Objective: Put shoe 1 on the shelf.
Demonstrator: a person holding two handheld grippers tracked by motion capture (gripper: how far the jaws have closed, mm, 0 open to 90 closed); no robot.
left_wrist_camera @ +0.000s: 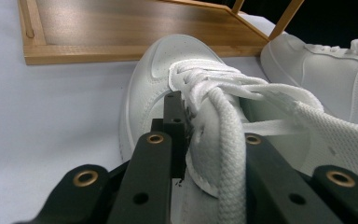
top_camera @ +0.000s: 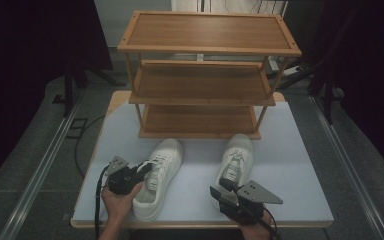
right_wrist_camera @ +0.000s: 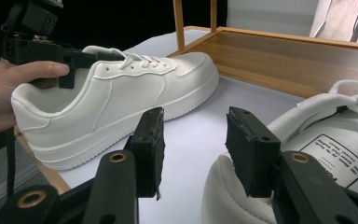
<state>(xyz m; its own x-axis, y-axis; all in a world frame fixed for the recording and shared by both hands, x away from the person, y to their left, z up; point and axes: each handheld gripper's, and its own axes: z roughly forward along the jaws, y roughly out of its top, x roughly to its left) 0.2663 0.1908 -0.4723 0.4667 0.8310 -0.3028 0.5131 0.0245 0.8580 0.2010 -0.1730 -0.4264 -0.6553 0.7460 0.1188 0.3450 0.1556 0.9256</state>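
Black left gripper (top_camera: 141,170) & right gripper (top_camera: 222,185): brass-ringed screw holes, grey triangular plates, trailing black cables.

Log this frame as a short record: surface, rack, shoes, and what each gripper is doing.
surface: white table top
rack: three-tier wooden shoe rack, shelves bare, at the far side
left shoe: white sneaker, toe toward the rack
right shoe: white sneaker, toe toward the rack
left gripper: jaws shut on the left shoe's tongue and laces
right gripper: jaws open, straddling the right shoe's collar edge

Your rectangular white-topped table (top_camera: 290,150) stands on grey floor (top_camera: 30,150); three-tier brown wooden shelf rack (top_camera: 205,32) at its far edge. Dark curtains (top_camera: 25,45) flank you.
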